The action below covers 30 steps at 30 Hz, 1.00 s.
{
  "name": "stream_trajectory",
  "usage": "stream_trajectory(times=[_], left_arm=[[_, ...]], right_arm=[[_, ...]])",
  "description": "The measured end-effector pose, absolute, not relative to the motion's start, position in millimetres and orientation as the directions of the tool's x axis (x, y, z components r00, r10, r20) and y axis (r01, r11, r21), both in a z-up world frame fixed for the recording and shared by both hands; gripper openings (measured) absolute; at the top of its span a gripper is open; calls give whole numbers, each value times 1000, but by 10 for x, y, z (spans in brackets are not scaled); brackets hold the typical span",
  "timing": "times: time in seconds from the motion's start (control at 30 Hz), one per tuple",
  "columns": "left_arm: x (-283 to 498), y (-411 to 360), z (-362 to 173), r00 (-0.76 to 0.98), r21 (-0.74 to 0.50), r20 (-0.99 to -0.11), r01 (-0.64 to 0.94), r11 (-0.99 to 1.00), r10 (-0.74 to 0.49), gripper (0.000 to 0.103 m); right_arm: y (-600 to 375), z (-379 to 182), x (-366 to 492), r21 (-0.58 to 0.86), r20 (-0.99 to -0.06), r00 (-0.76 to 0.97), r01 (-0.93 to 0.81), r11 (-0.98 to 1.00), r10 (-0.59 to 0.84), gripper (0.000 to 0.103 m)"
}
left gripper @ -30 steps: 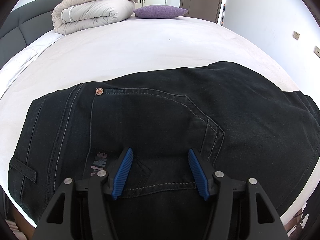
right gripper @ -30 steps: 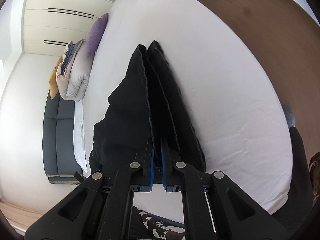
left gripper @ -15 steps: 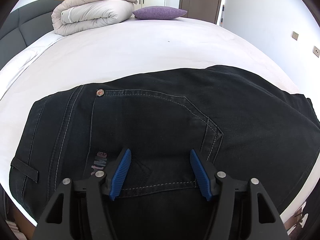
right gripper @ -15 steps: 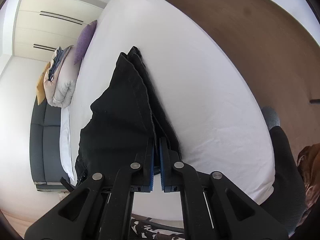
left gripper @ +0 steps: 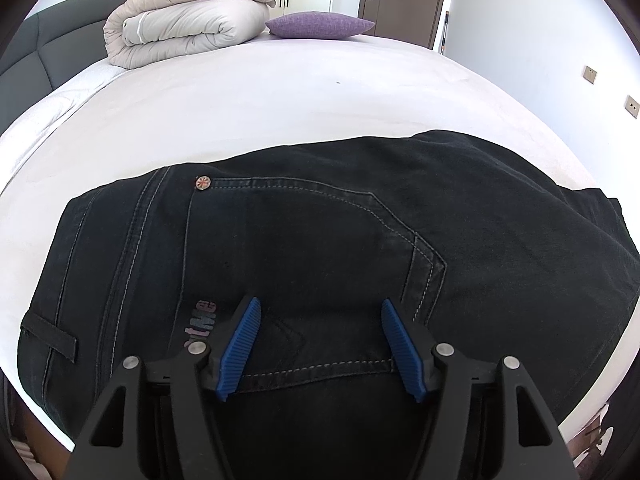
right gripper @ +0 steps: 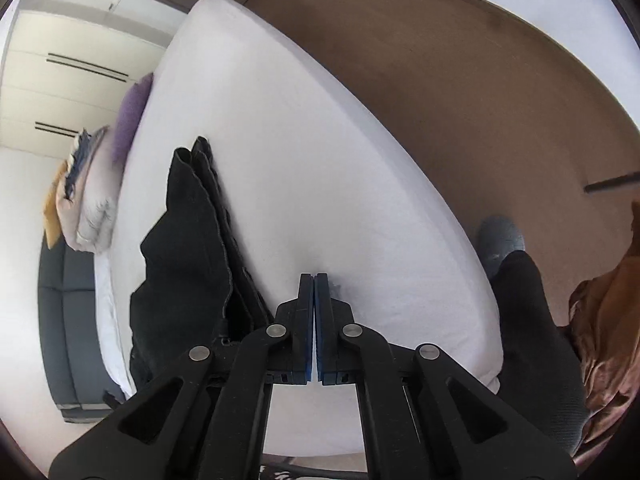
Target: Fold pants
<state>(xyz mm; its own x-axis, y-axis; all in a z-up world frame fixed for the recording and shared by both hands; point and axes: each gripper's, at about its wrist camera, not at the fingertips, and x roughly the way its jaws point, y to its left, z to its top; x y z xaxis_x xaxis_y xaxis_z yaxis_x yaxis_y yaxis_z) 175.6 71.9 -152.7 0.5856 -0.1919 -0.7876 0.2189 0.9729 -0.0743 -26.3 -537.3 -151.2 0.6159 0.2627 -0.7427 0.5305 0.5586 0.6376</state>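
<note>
Black jeans [left gripper: 320,220] lie flat across the near edge of the white bed [left gripper: 240,100], back pocket and waistband up. My left gripper [left gripper: 320,302] hovers open just over that pocket, its blue pads [left gripper: 244,340] wide apart with only the flat denim below them. In the right wrist view the jeans [right gripper: 184,260] run away as a long dark strip, legs stacked one on the other. My right gripper [right gripper: 314,276] is shut with nothing between its pads, over the bare sheet [right gripper: 320,160] just to the right of the jeans' edge.
A folded duvet [left gripper: 180,28] and a purple pillow [left gripper: 320,24] sit at the bed's far end by the grey headboard [left gripper: 28,52]. Beside the bed are brown floor [right gripper: 440,80], a person's dark-trousered leg with a grey sock [right gripper: 502,236] and a brown cloth [right gripper: 608,320].
The right gripper has swung right, off the jeans' edge and over bare sheet, and its small gap has shut. The left gripper holds its place over the pocket.
</note>
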Motion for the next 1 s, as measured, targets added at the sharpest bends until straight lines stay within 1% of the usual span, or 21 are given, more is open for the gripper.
stream_trajectory(times=[0.03, 0.1, 0.17, 0.2, 0.23, 0.27, 0.3, 0.37, 0.4, 0.47, 0.5, 0.53, 0.6, 0.67, 0.9, 1.0], left_arm=[[1745, 714, -1530, 589, -72, -786, 218, 973, -190, 66], [1734, 710, -1538, 595, -69, -781, 215, 974, -187, 66], [1728, 716, -1548, 599, -71, -778, 212, 975, -187, 66], [1722, 717, -1550, 600, -72, -777, 211, 975, -187, 66], [1691, 717, -1558, 602, -71, -776, 211, 975, -187, 66], [1684, 713, -1557, 603, -70, -776, 210, 975, -186, 66], [1680, 713, -1559, 604, -70, -775, 209, 975, -185, 66], [1647, 690, -1554, 605, -70, -774, 209, 975, -186, 66], [1648, 696, -1553, 605, -72, -774, 210, 975, -188, 66], [1648, 701, -1548, 604, -79, -773, 210, 974, -193, 66], [1648, 713, -1544, 604, -82, -773, 210, 974, -195, 66], [1646, 718, -1542, 604, -84, -772, 210, 974, -197, 66], [1649, 716, -1539, 605, -84, -771, 209, 974, -197, 67], [1641, 712, -1540, 607, -80, -771, 209, 975, -194, 67], [1638, 715, -1537, 608, -80, -770, 209, 975, -194, 67], [1636, 707, -1535, 609, -78, -770, 208, 975, -192, 67]], right_arm=[[-5331, -1388, -337, 647, -722, 643, 497, 578, 255, 1], [-5222, -1130, -436, 681, -652, 712, 401, 613, 259, 2], [-5050, -894, -478, 705, -584, 760, 301, 642, 286, 12], [-4938, -842, -463, 730, -551, 769, 256, 634, 324, 27], [-4840, -826, -440, 757, -522, 775, 229, 612, 356, 60], [-4717, -850, -409, 789, -490, 778, 204, 580, 394, 77], [-4585, -894, -376, 817, -459, 778, 180, 548, 428, 85], [-4330, -1010, -282, 858, -414, 761, 142, 494, 499, 85], [-4224, -1084, -228, 866, -414, 743, 146, 478, 525, 85], [-4072, -1242, -124, 870, -444, 705, 192, 454, 553, 83], [-4040, -1300, -89, 875, -447, 700, 212, 435, 558, 76], [-4027, -1354, -74, 887, -436, 699, 227, 403, 567, 73], [-4022, -1422, -65, 894, -435, 698, 261, 364, 569, 70], [-4016, -1475, -47, 903, -419, 709, 260, 343, 567, 70], [-3998, -1639, 56, 903, -428, 709, 305, 304, 560, 69], [-4031, -1730, 50, 909, -417, 721, 333, 251, 554, 67]])
